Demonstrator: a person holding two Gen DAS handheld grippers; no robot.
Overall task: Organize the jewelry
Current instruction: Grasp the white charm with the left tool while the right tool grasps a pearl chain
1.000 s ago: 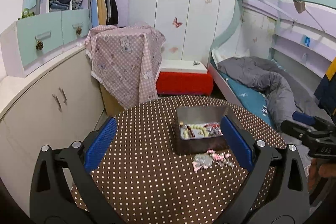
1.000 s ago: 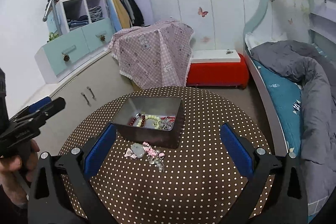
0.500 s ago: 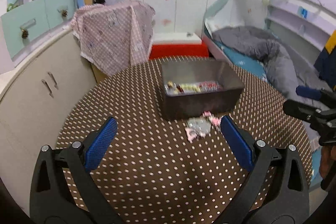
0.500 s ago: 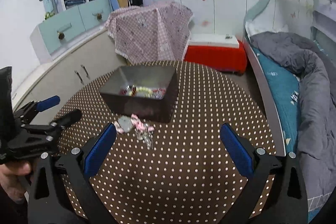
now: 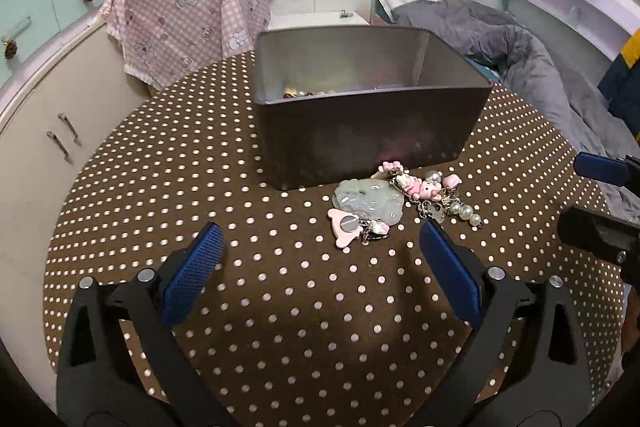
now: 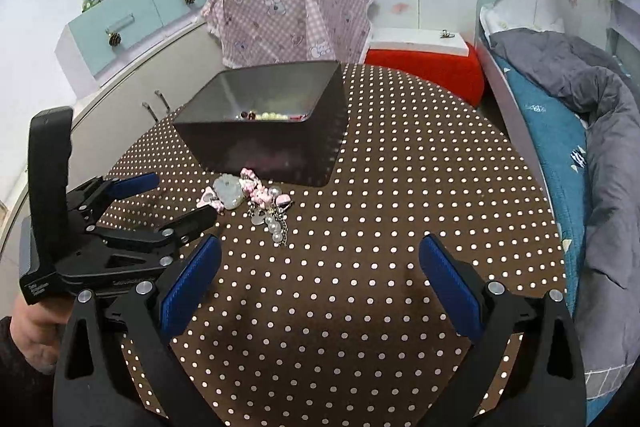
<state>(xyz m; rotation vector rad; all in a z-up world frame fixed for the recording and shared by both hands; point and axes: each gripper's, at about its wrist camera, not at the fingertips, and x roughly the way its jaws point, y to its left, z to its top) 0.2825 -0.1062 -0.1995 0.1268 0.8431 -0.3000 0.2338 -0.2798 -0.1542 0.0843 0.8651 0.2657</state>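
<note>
On the brown dotted tablecloth (image 5: 200,187) stands a dark metal box (image 5: 372,123) with beads on its floor. A small heap of jewelry lies against its front wall: a pale green pendant (image 5: 368,201), pink charms (image 5: 420,187) and pearls (image 5: 464,213). My left gripper (image 5: 320,231) hovers just short of the heap; its jaws are closing, still wide, with nothing between them. My right gripper (image 6: 320,243) stands open over bare cloth, to the right of the heap (image 6: 248,199). The left gripper (image 6: 184,197) also shows in the right wrist view, next to the heap.
A white cabinet (image 6: 132,99) runs along the left. Behind the table are a pink checked cloth (image 6: 292,19) draped over something and a red stool (image 6: 424,67). A bed with a grey duvet (image 6: 600,131) lies close on the right. A hand (image 6: 28,323) grips the left tool.
Both grippers have sunk toward the table and tipped downward. The left one has come much closer to the box and the jewelry heap, and its pads stand slightly nearer each other.
</note>
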